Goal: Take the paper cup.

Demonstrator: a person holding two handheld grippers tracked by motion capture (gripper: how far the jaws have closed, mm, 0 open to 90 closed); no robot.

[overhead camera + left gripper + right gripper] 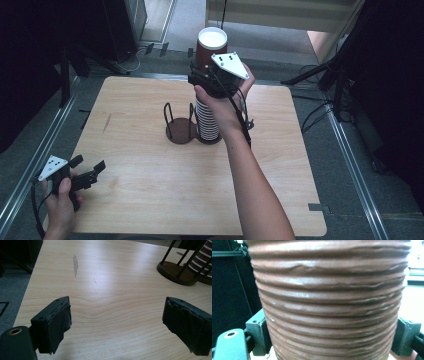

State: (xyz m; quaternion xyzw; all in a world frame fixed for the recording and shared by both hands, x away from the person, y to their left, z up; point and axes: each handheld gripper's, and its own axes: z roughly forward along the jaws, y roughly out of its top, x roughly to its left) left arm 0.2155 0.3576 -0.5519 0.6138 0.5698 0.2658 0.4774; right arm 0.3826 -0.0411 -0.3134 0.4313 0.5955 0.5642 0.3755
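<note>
The surface (150,200) is a square board of pale wood grain with rounded corners, bare over most of its face apart from a short grey smear (75,263) toward its far left. It stands on grey carpet with metal rails (350,165) running along both sides. Dark stands and loose cables (320,112) sit at the edges of the room, and a lighter strip of floor shows beyond the far edge.

Near the middle of the surface sits a dark brown holder (181,131) with a round base and thin upright wire loops. Just beside it on the right stands a tall stack of cups (207,120), whose lower cups show as white and brown rings.

The right tool (212,80) is raised at the top of that stack, its jaws pressed against both sides of a brown cup (210,50). That cup is upright, with a white inside visible at its open mouth. In the right gripper view its wall (329,302) is reddish brown and ribbed with close horizontal ridges, some slightly dented, and the black jaws flank it at the lower left and right. Whether it still touches the cup below cannot be told.

The left tool (85,175) rests low at the near left corner of the surface, well apart from the stack, jaws wide with nothing between them.
</note>
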